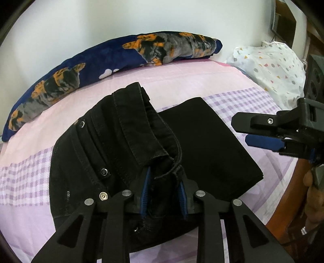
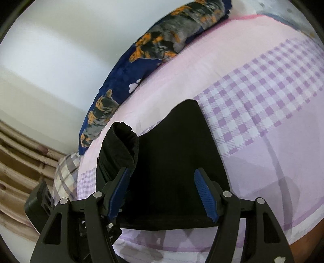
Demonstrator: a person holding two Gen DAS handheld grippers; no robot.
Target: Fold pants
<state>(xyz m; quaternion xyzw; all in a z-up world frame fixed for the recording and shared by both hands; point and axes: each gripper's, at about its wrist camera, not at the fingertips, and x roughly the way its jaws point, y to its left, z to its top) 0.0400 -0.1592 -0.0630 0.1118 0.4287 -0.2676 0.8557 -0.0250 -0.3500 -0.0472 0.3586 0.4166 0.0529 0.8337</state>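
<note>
The black pants (image 1: 125,141) lie folded on the bed (image 1: 182,79), their waistband end bunched up between the left tongs (image 1: 165,186), whose blue pads pinch that fabric. The right tongs (image 2: 164,194) hover spread over the flat folded part, gripping nothing. Beyond both tongs, a dog-print blanket (image 1: 66,76) lies along the wall (image 1: 101,18).

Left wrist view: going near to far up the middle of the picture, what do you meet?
Left gripper with black pants fabric between its pads → black pants → pink bedsheet → navy dog-print blanket → white wall.
</note>
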